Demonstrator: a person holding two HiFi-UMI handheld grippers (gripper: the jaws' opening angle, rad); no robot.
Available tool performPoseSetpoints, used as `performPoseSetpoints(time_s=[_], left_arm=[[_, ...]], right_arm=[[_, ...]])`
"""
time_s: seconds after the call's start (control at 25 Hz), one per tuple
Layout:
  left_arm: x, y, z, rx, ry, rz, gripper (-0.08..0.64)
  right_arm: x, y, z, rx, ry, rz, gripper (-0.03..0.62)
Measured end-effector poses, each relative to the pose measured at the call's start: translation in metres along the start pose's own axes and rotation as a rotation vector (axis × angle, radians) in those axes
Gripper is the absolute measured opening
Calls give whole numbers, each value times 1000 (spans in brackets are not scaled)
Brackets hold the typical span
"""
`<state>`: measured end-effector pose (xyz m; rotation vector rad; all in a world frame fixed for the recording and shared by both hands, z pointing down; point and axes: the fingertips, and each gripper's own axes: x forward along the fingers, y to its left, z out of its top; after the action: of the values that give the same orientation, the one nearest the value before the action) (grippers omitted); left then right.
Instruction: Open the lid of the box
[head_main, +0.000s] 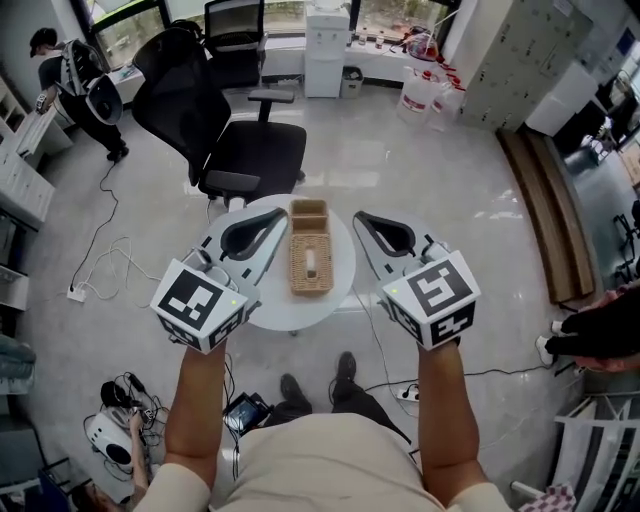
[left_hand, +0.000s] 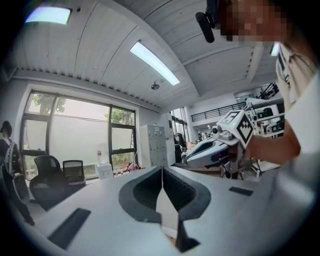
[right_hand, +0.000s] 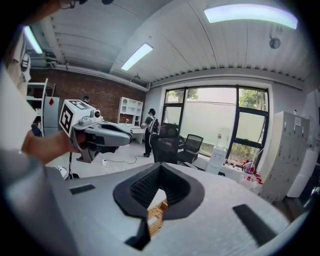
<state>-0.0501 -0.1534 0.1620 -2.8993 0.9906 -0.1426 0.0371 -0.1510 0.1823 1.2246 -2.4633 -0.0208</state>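
Note:
A woven wicker box (head_main: 310, 262) with its lid on lies in the middle of a small round white table (head_main: 340, 290). My left gripper (head_main: 272, 220) hovers just left of the box, shut and holding nothing. My right gripper (head_main: 368, 222) hovers just right of it, also shut and holding nothing. In the left gripper view the left gripper (left_hand: 162, 172) has its jaws together, and the right gripper (left_hand: 220, 145) shows beyond. In the right gripper view the right gripper (right_hand: 160, 170) is shut, a strip of the box (right_hand: 156, 215) shows below the jaws, and the left gripper (right_hand: 100, 132) is opposite.
A black office chair (head_main: 235, 130) stands right behind the table. Cables and a power strip (head_main: 76, 293) lie on the floor at left. A person (head_main: 75, 85) stands at the back left. A water dispenser (head_main: 326, 50) and jugs (head_main: 420, 95) are by the windows.

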Motion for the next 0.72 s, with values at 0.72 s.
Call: performPoseSetpoints(time_s=[0.72], left_arm=[[43, 33, -69, -94, 115, 91, 12]], right_arm=[[73, -41, -61, 58, 63, 108, -8]])
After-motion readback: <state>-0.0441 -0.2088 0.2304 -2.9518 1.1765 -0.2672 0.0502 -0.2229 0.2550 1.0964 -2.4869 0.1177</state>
